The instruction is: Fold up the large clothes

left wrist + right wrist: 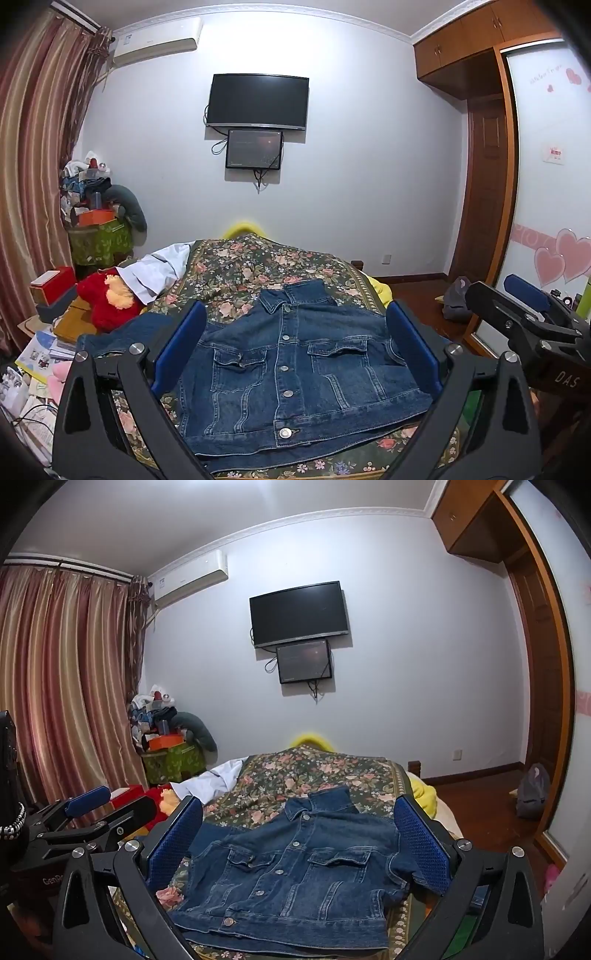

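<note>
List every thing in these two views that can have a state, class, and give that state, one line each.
Denim jacket: spread flat on the bed, front up, buttoned, not yet folded.
Left tool: open, holding nothing.
Right tool: open, holding nothing.
Television: screen dark.
Small screen: dimly lit.
Curtains: drawn shut.

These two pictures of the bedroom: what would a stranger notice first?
A blue denim jacket lies buttoned and face up on the floral bedspread, framed by the open blue-padded fingers of the left gripper. On the far wall hangs a dark television with a smaller screen just below it.
</note>
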`<state>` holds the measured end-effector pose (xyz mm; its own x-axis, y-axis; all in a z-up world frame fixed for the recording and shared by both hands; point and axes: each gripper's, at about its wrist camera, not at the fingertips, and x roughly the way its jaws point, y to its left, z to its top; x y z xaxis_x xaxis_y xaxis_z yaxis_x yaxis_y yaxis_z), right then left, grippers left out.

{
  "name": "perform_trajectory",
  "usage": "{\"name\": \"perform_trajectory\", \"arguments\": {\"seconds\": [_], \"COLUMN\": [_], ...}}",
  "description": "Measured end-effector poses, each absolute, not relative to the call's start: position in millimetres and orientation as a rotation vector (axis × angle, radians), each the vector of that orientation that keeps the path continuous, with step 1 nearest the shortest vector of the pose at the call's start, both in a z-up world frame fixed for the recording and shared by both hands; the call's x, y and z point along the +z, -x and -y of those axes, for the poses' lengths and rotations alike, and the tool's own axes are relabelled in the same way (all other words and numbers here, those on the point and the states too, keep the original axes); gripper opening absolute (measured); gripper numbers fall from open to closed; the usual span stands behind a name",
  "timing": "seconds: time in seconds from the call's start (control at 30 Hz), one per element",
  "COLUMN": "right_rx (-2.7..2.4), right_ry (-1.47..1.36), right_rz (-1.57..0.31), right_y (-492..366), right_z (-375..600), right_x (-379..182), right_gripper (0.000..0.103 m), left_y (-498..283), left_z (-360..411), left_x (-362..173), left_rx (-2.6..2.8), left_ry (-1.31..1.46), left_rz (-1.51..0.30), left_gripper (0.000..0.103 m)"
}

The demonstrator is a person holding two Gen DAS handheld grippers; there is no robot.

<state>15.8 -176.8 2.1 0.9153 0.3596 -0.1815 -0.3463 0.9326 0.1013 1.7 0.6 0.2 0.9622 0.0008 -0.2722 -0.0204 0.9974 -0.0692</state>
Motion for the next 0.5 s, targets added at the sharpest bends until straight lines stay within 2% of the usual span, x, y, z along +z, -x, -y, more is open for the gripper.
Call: {"name": "perform_trajectory", "arguments": {"seconds": [0.5], "right_rx": [0.364], "right_ry": [-0.067], "right_rz": [-0.204], "right_y": [-16.1], "right_z": [176.0], "right_x": [3.6], "right_gripper": [0.103], "left_y": [0.2], "left_z": [-1.0], "left_x": [2.9], "left_rx": [0.009], "left_ry": [0.076], "left_rz": [-0.274], "left_gripper": [0.1]}}
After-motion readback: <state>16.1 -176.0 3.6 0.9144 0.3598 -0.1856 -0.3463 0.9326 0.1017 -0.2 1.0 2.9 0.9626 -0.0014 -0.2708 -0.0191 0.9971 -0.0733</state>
